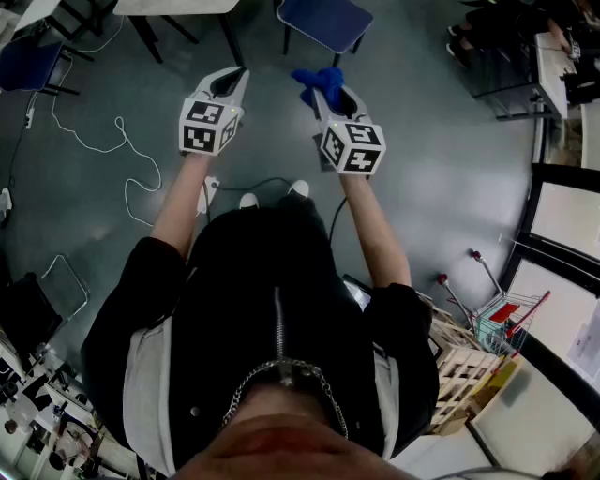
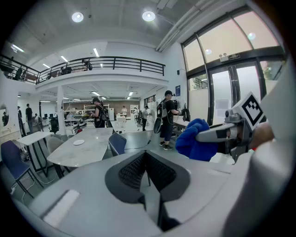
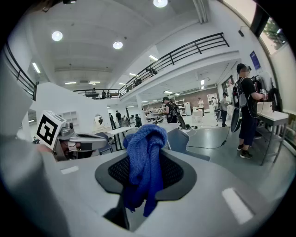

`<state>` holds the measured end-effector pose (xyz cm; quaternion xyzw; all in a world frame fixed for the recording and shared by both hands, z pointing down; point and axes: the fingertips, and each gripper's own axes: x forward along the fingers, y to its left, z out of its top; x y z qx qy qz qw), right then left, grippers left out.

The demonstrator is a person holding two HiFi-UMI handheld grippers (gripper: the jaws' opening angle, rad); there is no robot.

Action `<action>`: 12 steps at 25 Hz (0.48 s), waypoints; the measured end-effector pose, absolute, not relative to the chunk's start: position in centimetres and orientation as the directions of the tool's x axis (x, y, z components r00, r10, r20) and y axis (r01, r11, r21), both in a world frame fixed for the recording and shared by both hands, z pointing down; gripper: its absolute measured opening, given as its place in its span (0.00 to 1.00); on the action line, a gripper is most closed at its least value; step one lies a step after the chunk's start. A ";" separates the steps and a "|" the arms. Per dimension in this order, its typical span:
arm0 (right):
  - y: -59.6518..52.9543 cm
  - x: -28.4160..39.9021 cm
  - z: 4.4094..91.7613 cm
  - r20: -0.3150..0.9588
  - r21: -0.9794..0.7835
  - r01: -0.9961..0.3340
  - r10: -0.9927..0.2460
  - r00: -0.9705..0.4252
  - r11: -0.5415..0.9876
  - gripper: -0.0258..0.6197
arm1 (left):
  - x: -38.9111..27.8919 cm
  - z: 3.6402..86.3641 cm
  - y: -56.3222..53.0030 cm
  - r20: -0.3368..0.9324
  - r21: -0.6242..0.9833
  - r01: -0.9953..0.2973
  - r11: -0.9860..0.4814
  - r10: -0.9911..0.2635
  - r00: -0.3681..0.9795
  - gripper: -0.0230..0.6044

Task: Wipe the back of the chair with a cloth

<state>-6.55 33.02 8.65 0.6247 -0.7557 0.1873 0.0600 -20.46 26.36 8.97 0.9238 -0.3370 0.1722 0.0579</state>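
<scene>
My right gripper (image 1: 328,94) is clamped on the cloth (image 1: 317,79). My left gripper (image 1: 232,82) is closed, empty. Chair (image 1: 323,21) at 12 o'clock, apart.

The left hand-held gripper (image 1: 235,79) and the right hand-held gripper (image 1: 324,96) are side by side, apart, above the floor (image 1: 427,173). The cloth (image 1: 316,80) sits between the right jaws. A chair (image 1: 323,21) stands ahead. A cable (image 1: 94,142) lies on the floor to the left.

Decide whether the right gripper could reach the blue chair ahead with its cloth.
Probably yes: the right gripper, shut on the cloth, faces the blue chair across bare floor, with nothing between; a step forward seems needed.
</scene>
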 end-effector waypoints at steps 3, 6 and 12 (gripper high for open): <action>33.4 -9.3 8.7 0.324 -0.202 -0.968 -0.923 -0.207 0.146 0.24 | -23.0 9.0 26.8 0.351 0.000 -0.641 -0.768 -0.600 0.719 0.05; 33.7 -11.4 8.2 0.283 -0.244 -0.960 -0.937 -0.207 0.138 0.24 | -25.0 9.0 27.1 0.349 0.008 -0.627 -0.779 -0.586 0.731 0.05; 33.8 -13.7 7.4 0.250 -0.253 -0.964 -0.956 -0.150 0.085 0.25 | -27.4 9.9 26.3 0.350 0.047 -0.600 -0.799 -0.549 0.759 0.05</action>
